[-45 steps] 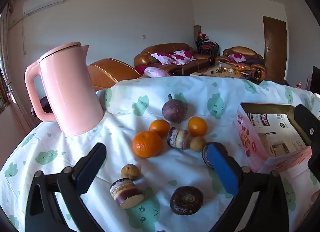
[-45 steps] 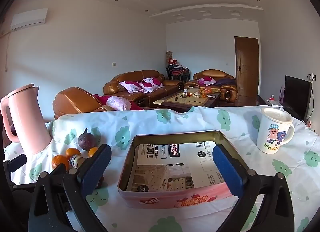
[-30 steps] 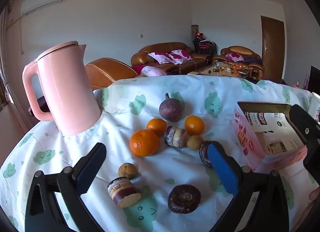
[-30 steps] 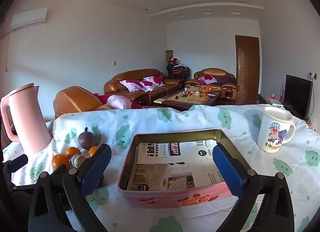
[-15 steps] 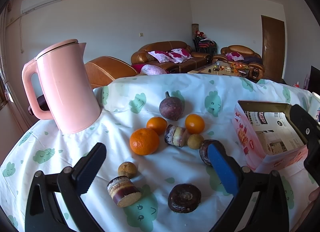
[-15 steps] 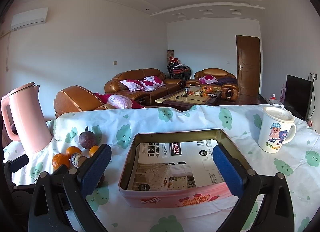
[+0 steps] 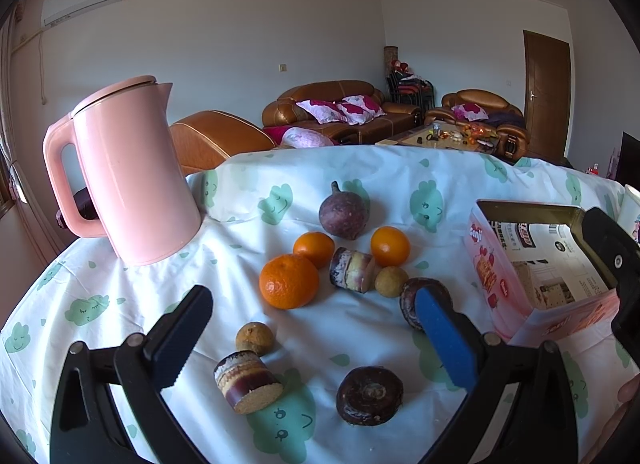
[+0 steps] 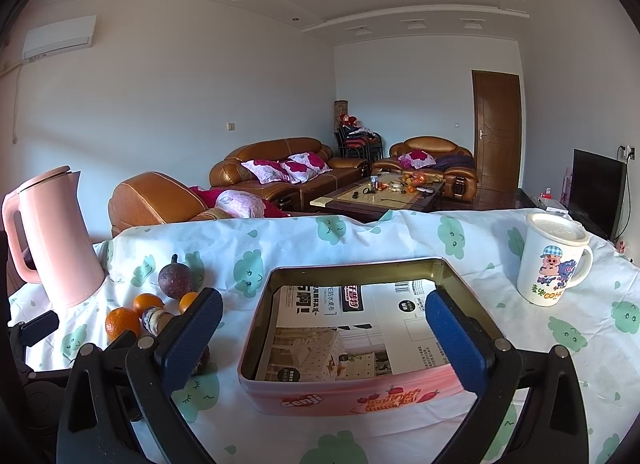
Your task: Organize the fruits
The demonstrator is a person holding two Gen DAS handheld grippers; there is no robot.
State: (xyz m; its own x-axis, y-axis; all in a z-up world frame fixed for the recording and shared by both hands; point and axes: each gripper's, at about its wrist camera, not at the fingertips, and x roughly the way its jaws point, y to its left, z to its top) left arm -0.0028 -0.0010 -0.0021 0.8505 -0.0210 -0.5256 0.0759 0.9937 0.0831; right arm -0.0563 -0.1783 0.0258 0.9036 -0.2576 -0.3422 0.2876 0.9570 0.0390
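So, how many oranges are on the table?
3: a big orange nearest the left gripper, a small orange behind it, another small one to the right. None seems hidden.

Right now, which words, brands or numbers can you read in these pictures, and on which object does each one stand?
"Genji": red brand word on the pink outer wall of the tin box; it also shows on the wall seen in the left wrist view.
Printed paper lining the tin: bold Chinese headings and small print, too blurred to read.
White mug: a cartoon pig with green lettering under it, too small to read.
Pink kettle: no text visible.
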